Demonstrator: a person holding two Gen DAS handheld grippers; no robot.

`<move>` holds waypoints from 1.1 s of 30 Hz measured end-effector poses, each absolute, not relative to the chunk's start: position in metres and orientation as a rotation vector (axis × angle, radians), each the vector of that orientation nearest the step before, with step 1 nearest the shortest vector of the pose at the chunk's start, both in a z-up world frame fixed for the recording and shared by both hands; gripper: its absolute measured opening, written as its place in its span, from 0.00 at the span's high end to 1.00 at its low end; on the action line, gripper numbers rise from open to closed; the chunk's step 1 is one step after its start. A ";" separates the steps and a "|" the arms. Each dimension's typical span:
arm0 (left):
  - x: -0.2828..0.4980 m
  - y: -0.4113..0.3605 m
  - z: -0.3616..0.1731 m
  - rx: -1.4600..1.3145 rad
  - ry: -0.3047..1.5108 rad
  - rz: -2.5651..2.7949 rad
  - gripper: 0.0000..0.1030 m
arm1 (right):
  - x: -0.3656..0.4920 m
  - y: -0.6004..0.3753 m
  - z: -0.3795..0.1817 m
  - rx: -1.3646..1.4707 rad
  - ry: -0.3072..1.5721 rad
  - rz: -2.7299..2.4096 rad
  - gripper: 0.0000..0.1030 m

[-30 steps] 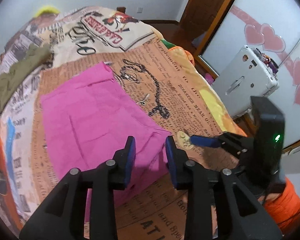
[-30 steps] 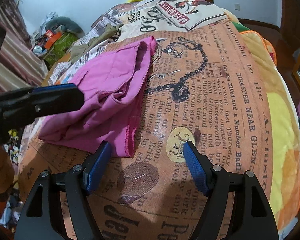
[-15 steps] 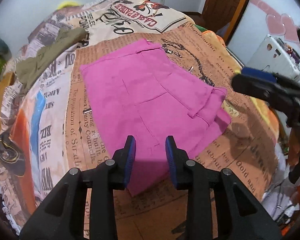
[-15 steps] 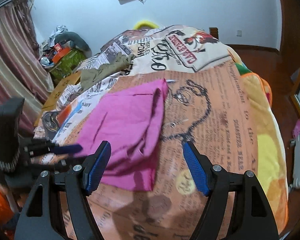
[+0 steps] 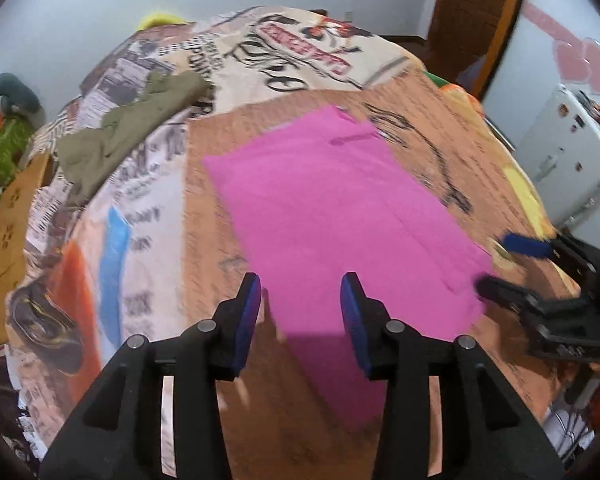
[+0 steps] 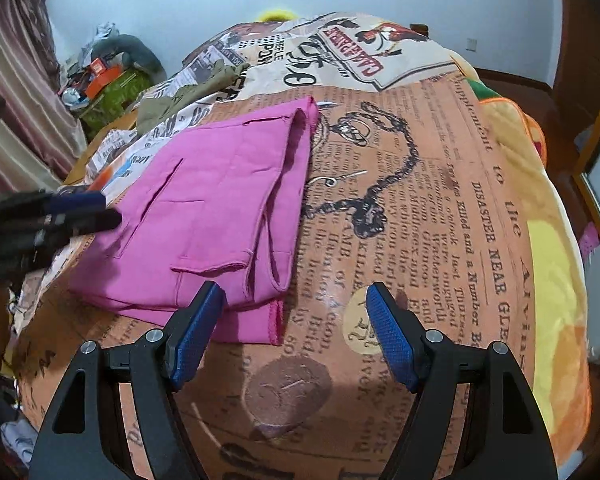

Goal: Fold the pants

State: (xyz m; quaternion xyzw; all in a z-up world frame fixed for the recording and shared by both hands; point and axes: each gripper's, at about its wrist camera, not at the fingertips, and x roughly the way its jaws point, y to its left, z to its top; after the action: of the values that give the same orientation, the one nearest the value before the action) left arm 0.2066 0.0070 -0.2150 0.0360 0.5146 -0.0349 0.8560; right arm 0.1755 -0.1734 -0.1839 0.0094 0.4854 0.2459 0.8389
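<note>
Pink pants lie folded flat on the newspaper-print bedspread. My left gripper is open and empty, its fingers hovering over the near left edge of the pants. The right gripper shows in the left wrist view at the pants' right corner. In the right wrist view the pants lie left of centre, with a folded seam along their right side. My right gripper is open and empty, just above the pants' near corner. The left gripper sits at the pants' far left edge.
An olive green garment lies on the bed's far left, also seen in the right wrist view. A white appliance stands to the right of the bed. Clutter is piled by the curtain on the left. A wooden door is behind.
The left gripper's jaws have opened wider and it has moved in over the pants' near edge. The right gripper has dropped down close to the pants' near corner.
</note>
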 end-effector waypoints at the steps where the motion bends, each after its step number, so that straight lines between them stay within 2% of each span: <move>1: 0.214 0.012 -0.215 0.081 1.080 -0.057 0.59 | 0.175 -0.174 -0.184 0.024 1.028 0.519 0.31; 5: 0.248 0.032 -0.214 0.088 1.077 -0.017 0.59 | 0.175 -0.174 -0.183 0.024 1.029 0.525 0.31; 7: 0.269 0.041 -0.213 0.085 1.076 -0.001 0.52 | 0.176 -0.175 -0.184 0.029 1.031 0.528 0.31; 12: 0.311 0.049 -0.219 0.126 1.083 0.007 0.45 | 0.182 -0.182 -0.186 0.058 1.042 0.518 0.31; 15: 0.340 0.052 -0.235 0.148 1.127 0.019 0.41 | 0.186 -0.186 -0.187 0.069 1.045 0.508 0.31; 19: 0.363 0.055 -0.271 0.197 1.211 0.065 0.41 | 0.191 -0.191 -0.188 0.093 1.051 0.496 0.31; 22: 0.362 0.057 -0.288 0.211 1.219 0.080 0.37 | 0.194 -0.194 -0.187 0.110 1.054 0.491 0.30; 33: 0.307 0.072 -0.270 0.181 1.221 0.063 0.35 | 0.201 -0.211 -0.171 0.144 1.014 0.432 0.30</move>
State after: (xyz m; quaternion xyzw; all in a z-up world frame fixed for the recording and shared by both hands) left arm 0.3068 0.0722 -0.2704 0.0849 0.5722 0.0296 0.8152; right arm 0.2007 -0.2107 -0.1707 0.0684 0.4814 0.2050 0.8494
